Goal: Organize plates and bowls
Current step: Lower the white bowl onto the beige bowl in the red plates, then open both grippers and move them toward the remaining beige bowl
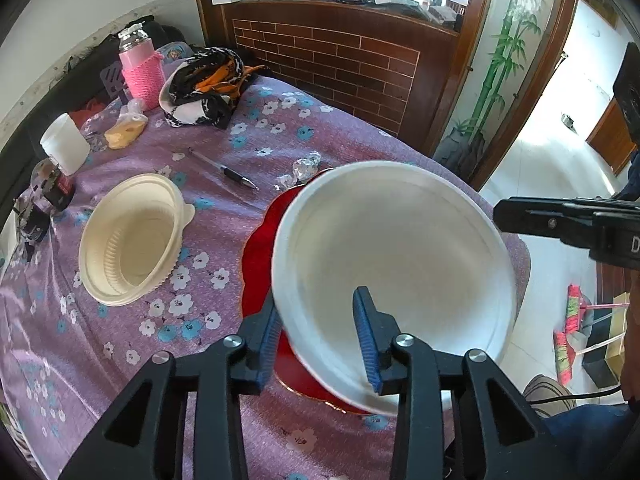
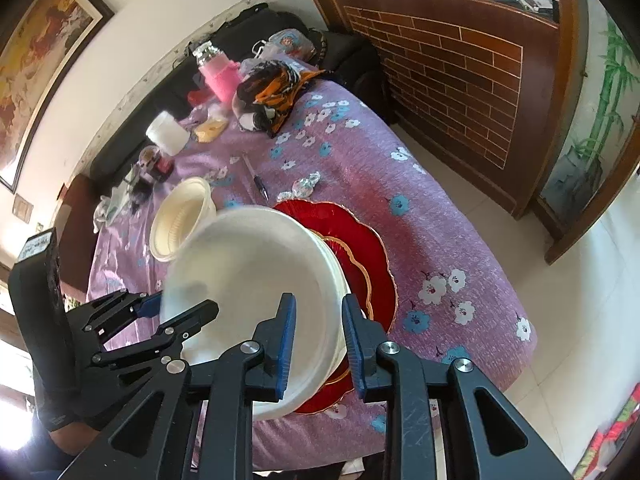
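Note:
A white bowl is tilted above a red scalloped plate on the purple flowered tablecloth. My left gripper straddles the bowl's near rim, one blue pad inside and one outside, with a gap showing. In the right wrist view the white bowl sits over the red plate, and my right gripper straddles its right wall with space at the pads. The left gripper shows at that bowl's left rim. A cream ribbed bowl stands apart to the left.
A pen and crumpled foil wrappers lie behind the plate. A pink bottle, patterned cloth, white cup and small jars crowd the far left. The table edge drops to tiled floor on the right.

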A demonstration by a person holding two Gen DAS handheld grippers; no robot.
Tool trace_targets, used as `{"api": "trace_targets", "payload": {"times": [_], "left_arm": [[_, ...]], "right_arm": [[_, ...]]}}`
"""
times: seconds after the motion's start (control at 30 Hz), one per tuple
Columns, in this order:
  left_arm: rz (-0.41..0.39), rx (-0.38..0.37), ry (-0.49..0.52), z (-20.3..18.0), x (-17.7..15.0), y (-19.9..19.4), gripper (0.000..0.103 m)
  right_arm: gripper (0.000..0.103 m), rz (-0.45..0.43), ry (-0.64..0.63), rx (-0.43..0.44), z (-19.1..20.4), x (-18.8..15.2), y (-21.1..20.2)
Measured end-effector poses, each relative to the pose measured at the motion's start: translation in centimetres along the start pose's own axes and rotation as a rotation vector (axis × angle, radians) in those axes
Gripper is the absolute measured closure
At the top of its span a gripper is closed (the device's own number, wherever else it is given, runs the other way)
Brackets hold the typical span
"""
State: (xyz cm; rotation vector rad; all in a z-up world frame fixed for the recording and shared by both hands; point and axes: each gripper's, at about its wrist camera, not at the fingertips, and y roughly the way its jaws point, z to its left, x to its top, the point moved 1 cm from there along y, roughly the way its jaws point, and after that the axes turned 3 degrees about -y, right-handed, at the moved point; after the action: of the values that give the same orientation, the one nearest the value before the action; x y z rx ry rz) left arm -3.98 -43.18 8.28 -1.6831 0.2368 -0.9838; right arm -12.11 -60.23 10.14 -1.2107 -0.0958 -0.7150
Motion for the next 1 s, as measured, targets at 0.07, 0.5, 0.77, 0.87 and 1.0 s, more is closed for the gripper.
{"api": "trace_targets", "payload": {"times": [0.07, 0.5, 0.77, 0.87, 1.0], "left_arm": [[-0.008, -0.003, -0.007, 0.3, -0.2, -0.4, 0.064], [-0.057, -0.001, -0.058, 3.6, -3.0, -3.6, 0.056], [-0.069, 0.019, -0.157, 8.4, -5.4, -5.0, 0.056], [-0.064, 0.025, -0.204, 10.5, -6.0, -5.2, 0.056], [-0.058, 0.029, -0.253, 12.9, -6.5, -5.2, 0.056]], "right_arm": [[0.077, -0.014, 0.004, -0.009, 0.1, -0.1, -0.5], [0.077, -0.039, -0.005, 0.034, 4.0, -0.7, -1.3], [0.074, -0.01, -0.058, 0.066, 8.5, -0.6, 0.5], [0.072, 0.002, -0.085, 0.079, 10.3, -0.6, 1.2], [0.071, 0.026, -0.119, 0.093, 12.2, -0.9, 2.2]]}}
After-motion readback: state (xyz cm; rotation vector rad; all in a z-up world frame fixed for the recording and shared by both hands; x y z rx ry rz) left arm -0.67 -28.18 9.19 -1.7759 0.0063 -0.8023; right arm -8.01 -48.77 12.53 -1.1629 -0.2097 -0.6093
